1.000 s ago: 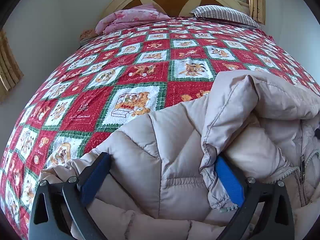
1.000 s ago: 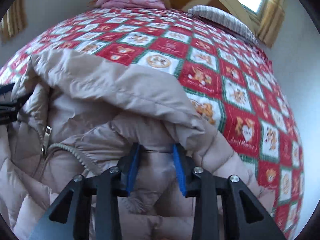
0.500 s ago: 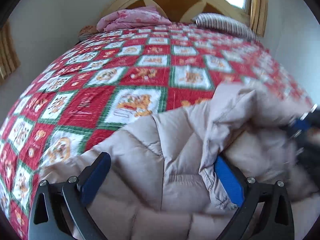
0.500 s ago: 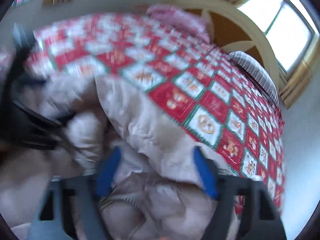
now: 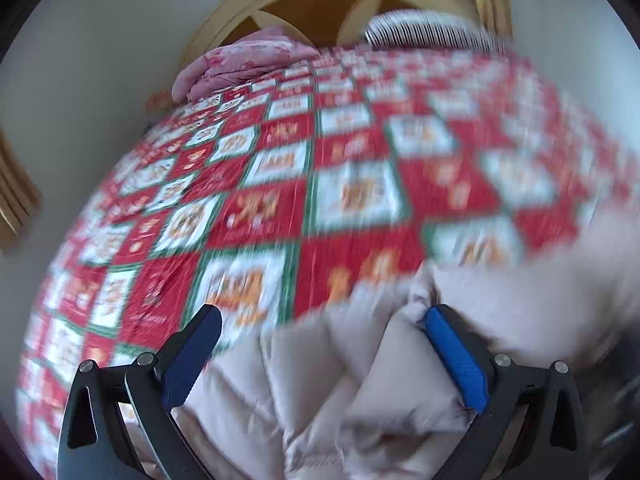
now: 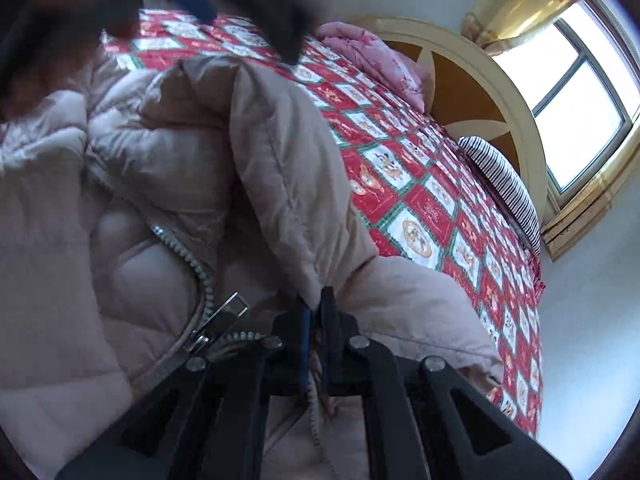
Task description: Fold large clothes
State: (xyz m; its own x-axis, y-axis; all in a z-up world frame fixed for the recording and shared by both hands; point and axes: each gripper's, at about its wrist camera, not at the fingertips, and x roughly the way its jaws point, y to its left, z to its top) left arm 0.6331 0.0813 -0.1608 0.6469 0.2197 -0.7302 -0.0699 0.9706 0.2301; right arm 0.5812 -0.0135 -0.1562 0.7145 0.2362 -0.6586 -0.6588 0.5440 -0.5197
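1. Beige quilted puffer jacket [image 6: 168,184] lies bunched on the near end of the red patchwork bedspread [image 6: 420,200].
2. Right gripper [image 6: 316,312] – jaws pinched tight on a jacket fold beside the zipper [image 6: 192,264].
3. Left gripper [image 5: 320,344] – jaws spread wide, jacket between them, unpressed.

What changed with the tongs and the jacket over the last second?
The right tongs have just closed, pinching the puffer jacket by its edge near the zipper. The left tongs stayed wide open over the jacket, and the jacket stayed on the bed.
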